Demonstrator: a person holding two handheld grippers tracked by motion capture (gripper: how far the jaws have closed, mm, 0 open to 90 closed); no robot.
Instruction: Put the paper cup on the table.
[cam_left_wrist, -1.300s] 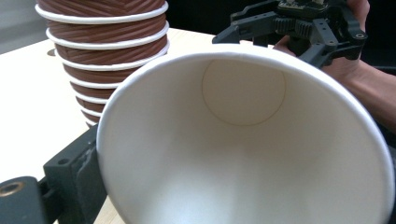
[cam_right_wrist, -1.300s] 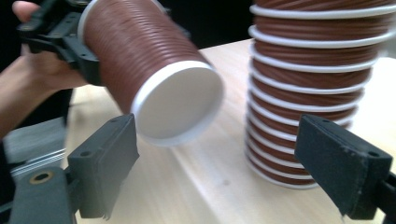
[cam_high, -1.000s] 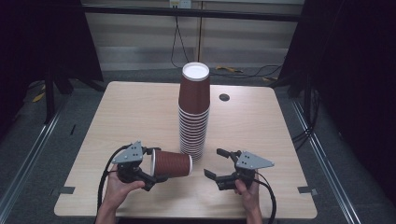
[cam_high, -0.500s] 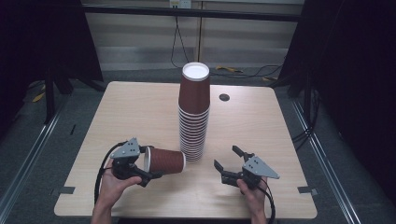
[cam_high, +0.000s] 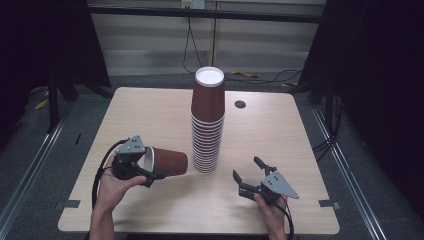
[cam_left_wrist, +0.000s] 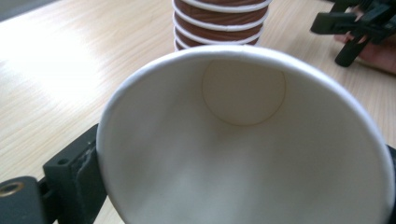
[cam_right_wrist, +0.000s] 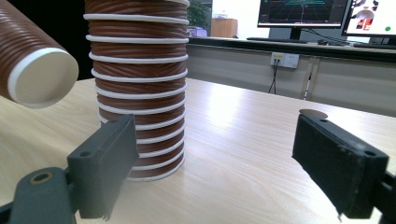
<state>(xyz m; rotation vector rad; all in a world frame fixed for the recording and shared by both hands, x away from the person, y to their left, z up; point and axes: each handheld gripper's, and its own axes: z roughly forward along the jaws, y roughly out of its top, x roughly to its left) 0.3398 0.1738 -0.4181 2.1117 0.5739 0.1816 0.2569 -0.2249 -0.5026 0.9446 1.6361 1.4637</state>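
A tall stack of brown ribbed paper cups (cam_high: 207, 130) stands upside down in the middle of the wooden table (cam_high: 280, 135). My left gripper (cam_high: 149, 167) is shut on a single brown cup (cam_high: 170, 161), held on its side just left of the stack's base with its bottom toward the stack. In the left gripper view the cup's white inside (cam_left_wrist: 243, 140) faces me, with the stack (cam_left_wrist: 219, 23) behind it. My right gripper (cam_high: 246, 167) hovers low over the table right of the stack, open and empty. Its view shows the stack (cam_right_wrist: 137, 93) and the held cup's bottom (cam_right_wrist: 32, 65).
A small dark round disc (cam_high: 240, 104) sits in the tabletop behind and right of the stack. Bare wood lies to the left, right and front of the stack. Black frame rails and cables run on the floor around the table. Monitors (cam_right_wrist: 303, 11) stand far behind.
My left gripper has drawn the cup a little left and up, away from the stack's base. My right gripper has shifted right and sunk toward the table, still open.
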